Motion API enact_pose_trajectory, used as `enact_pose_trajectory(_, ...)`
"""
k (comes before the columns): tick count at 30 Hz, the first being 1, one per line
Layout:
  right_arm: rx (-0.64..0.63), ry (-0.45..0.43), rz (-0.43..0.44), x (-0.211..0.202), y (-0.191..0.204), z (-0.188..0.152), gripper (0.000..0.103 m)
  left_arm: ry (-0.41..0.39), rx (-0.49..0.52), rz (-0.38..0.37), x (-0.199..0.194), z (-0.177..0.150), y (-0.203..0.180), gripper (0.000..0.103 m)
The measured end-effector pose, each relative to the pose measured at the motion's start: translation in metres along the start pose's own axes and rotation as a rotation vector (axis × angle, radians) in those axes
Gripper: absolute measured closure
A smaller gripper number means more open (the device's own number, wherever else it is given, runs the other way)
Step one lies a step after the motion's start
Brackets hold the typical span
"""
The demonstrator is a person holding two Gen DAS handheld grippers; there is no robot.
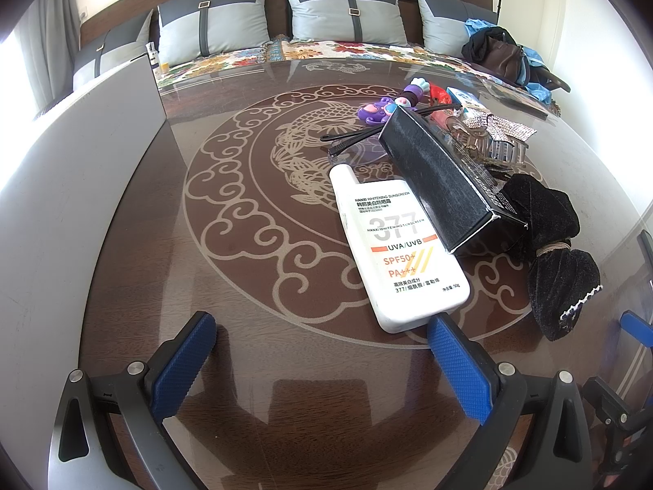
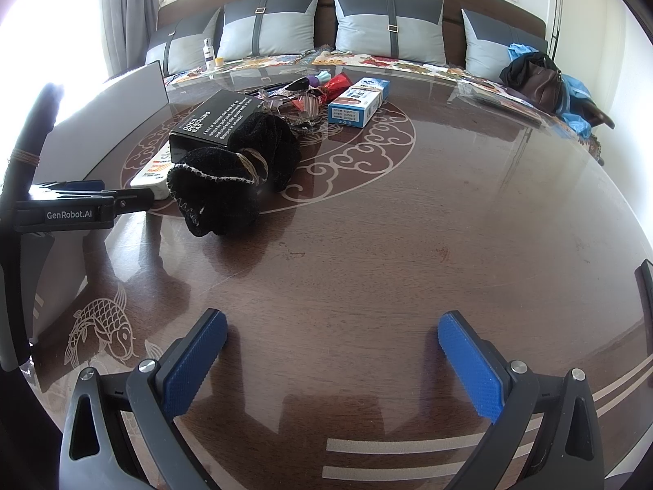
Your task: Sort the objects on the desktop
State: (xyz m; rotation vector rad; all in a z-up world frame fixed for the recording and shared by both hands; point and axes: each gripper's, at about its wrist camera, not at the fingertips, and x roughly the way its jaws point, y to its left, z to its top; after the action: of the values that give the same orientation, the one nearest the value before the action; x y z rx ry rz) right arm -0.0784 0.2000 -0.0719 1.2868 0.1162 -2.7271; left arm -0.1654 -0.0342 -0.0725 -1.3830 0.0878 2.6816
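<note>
Velvet bow, glossy black box, flat white sunscreen bottle

Sunscreen tube "377 SPF50+"; left tongs "GenRobot.AI"

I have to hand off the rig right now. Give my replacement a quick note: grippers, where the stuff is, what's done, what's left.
Left gripper: open, empty, low over the table, right fingertip beside the white sunscreen bottle's base.
Right gripper: open, empty, over bare tabletop.
Items sit in one pile: black box leaning over the sunscreen, black velvet bow beside it, blue-white carton, purple toy, clear hair clips behind.
Done: nothing visibly sorted.
Left: separate the whole pile; the sunscreen looks like the nearest pick.
</note>
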Motion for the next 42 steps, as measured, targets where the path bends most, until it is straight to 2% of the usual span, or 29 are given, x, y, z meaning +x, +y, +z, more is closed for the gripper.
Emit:
enact_pose_trajectory(29,-0.005,-0.004,0.006,-0.003,0.001,-0.001,0.0,0.002,-0.002,0.003,-0.001,-0.001,0.0,0.0)
enact_pose_trajectory(33,-0.023,0.022,0.053,-0.005,0.003,0.002,0.0,0.014,0.022,-0.013,-0.017,-0.019,-0.002,0.0)
enact_pose_trajectory(35,-0.01,0.017,0.132,-0.009,0.007,0.013,0.0,0.016,0.038,-0.024,-0.022,-0.027,-0.001,0.0)
enact_pose_trajectory(38,-0.004,-0.033,0.194,-0.01,0.022,0.043,0.0,0.026,0.047,-0.03,-0.024,-0.028,0.0,0.0)
enact_pose_trajectory(40,0.027,-0.011,0.234,0.003,0.031,0.068,0.0,0.03,0.05,-0.033,-0.024,-0.029,0.0,0.0)
enact_pose_trajectory(42,0.056,0.019,0.232,0.02,0.038,0.089,0.003,0.038,0.058,-0.038,-0.025,-0.032,0.0,0.0)
